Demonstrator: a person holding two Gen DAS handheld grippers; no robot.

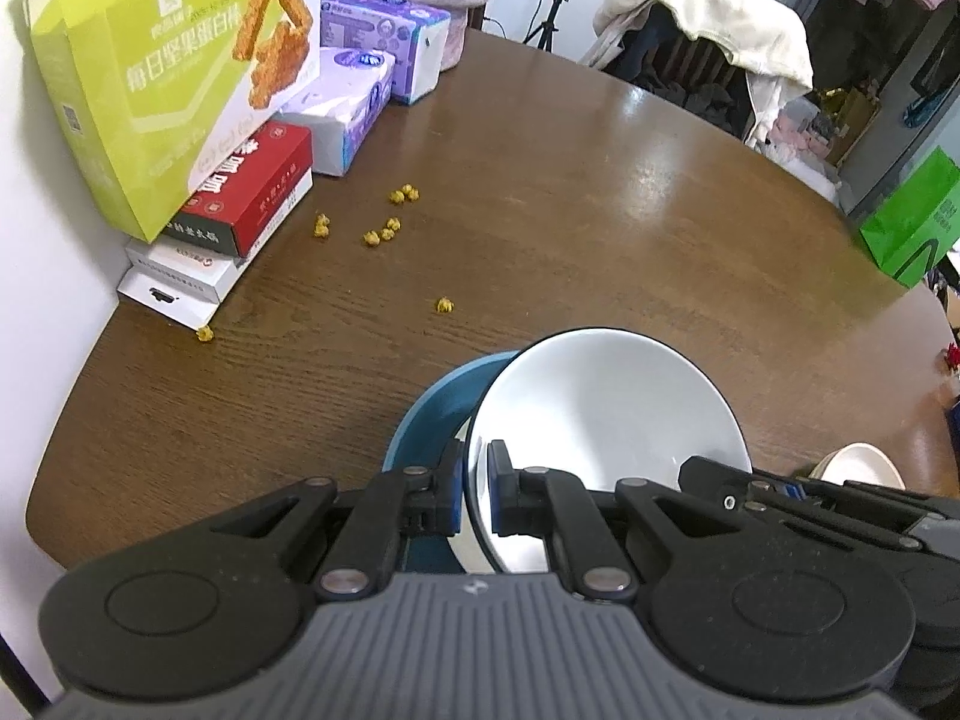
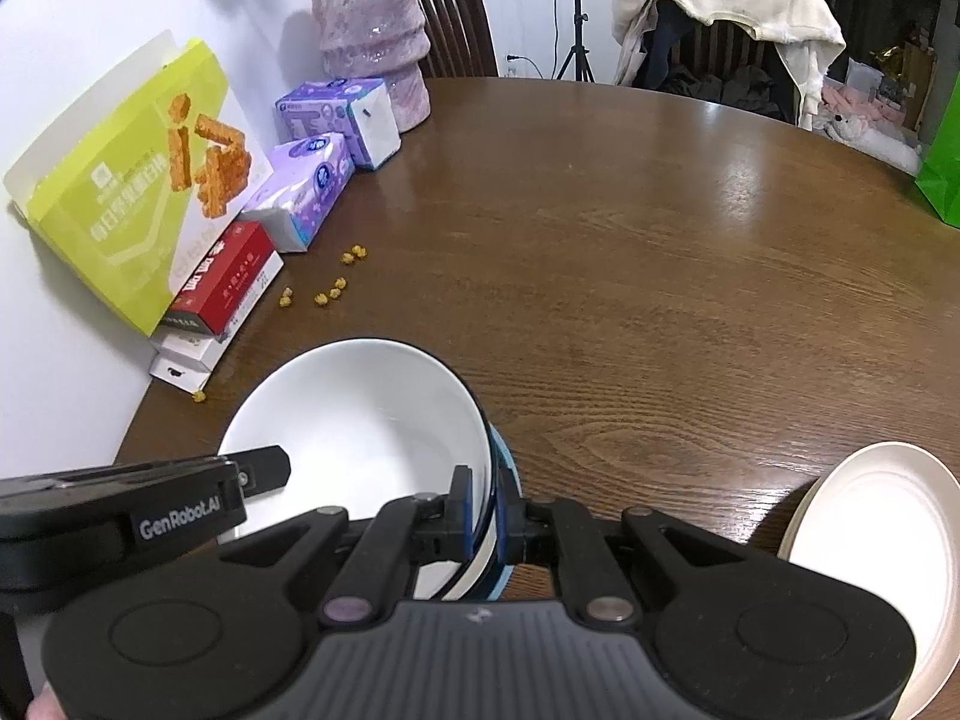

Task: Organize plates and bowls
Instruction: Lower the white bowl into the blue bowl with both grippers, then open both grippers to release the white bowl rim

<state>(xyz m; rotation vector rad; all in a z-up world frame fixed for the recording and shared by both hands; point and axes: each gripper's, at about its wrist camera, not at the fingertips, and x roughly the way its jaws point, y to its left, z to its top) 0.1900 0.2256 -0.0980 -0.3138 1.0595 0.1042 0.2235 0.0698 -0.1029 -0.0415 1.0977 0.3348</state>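
A white bowl [image 1: 606, 408] with a dark rim sits tilted inside a blue bowl [image 1: 429, 414] low over the brown wooden table [image 1: 600, 210]. My left gripper [image 1: 477, 480] is shut on the white bowl's near-left rim. In the right wrist view, my right gripper [image 2: 487, 513] is shut on the white bowl's [image 2: 360, 432] right rim. The blue bowl's [image 2: 509, 471] edge runs right beside the outer finger, and I cannot tell whether it is pinched too. The left gripper's body [image 2: 120, 516] reaches in from the left. A cream plate [image 2: 888, 540] lies on the table to the right.
Along the wall at left stand a lime snack box [image 1: 150, 90], a red box [image 1: 252, 192], purple tissue packs [image 1: 348, 102] and a pink vase [image 2: 372, 36]. Several yellow crumbs [image 1: 384, 228] lie on the table. A green bag [image 1: 912, 216] and draped chairs stand beyond the far edge.
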